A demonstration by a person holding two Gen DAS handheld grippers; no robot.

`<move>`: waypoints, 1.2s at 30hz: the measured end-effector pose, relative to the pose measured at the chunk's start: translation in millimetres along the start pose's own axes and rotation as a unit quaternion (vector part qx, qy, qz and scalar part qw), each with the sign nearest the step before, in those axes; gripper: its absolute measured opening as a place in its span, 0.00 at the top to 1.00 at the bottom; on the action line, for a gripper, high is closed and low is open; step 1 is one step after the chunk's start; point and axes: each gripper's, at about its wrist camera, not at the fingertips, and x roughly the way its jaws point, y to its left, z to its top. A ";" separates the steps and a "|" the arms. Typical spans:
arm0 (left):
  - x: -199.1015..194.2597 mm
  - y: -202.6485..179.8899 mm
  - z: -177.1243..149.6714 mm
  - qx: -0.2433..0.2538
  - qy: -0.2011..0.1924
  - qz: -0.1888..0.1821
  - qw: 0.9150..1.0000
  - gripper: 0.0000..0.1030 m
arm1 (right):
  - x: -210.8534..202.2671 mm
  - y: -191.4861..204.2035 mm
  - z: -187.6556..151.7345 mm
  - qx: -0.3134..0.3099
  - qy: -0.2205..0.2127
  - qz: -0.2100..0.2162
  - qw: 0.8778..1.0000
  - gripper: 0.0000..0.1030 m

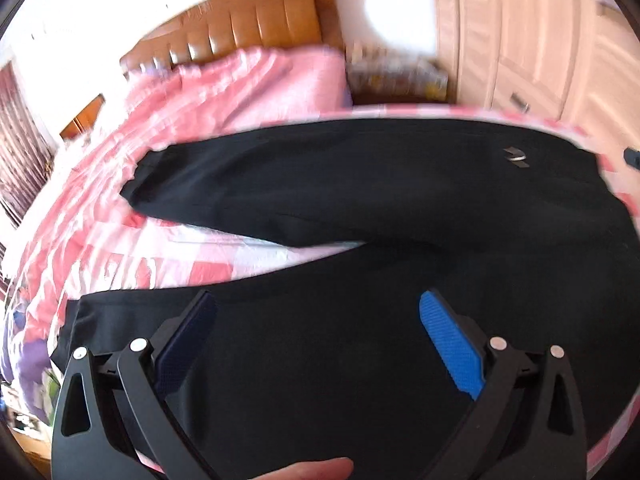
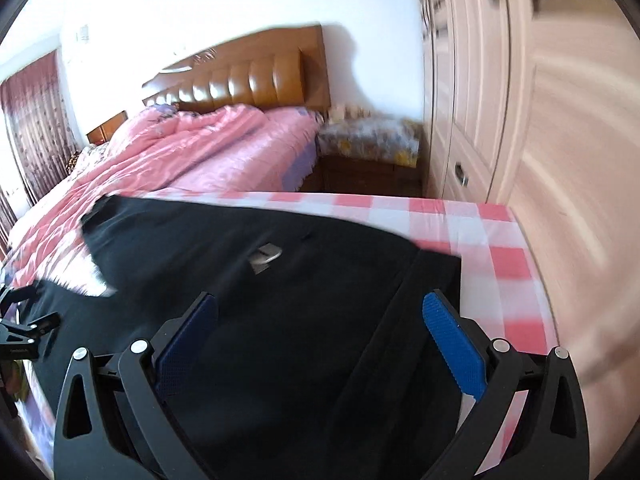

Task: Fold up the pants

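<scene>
Blue-padded left gripper [image 1: 318, 344] and right gripper [image 2: 320, 346]: both spread wide, grasping nothing, above black fabric pants [image 1: 360, 184] spread flat on pink-checked bedsheet [image 2: 508, 264]. Legs apart, unfolded; apparently every fold left.

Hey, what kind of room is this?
Most likely a home bedroom: a bed with a pink quilt and a padded brown headboard, plus a pale wardrobe alongside. Black pants lie spread on a pink checked sheet.
</scene>
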 end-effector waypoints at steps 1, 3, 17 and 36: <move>12.3 6.1 10.7 -0.008 0.020 -0.021 1.000 0.02 | 27.8 -19.7 14.5 0.022 0.034 0.010 0.999 0.04; 36.0 19.5 34.3 -0.045 0.043 -0.060 0.996 0.02 | 60.8 -40.2 32.4 0.043 0.065 0.028 0.997 0.04; 149.6 -11.5 173.5 -0.184 0.133 -0.181 0.957 0.02 | 152.8 -16.1 63.8 -0.124 0.190 0.152 0.962 0.53; 170.9 -56.4 197.8 -0.274 0.179 -0.204 0.923 0.02 | -31.7 108.1 -45.7 -0.300 -0.044 0.016 0.953 0.91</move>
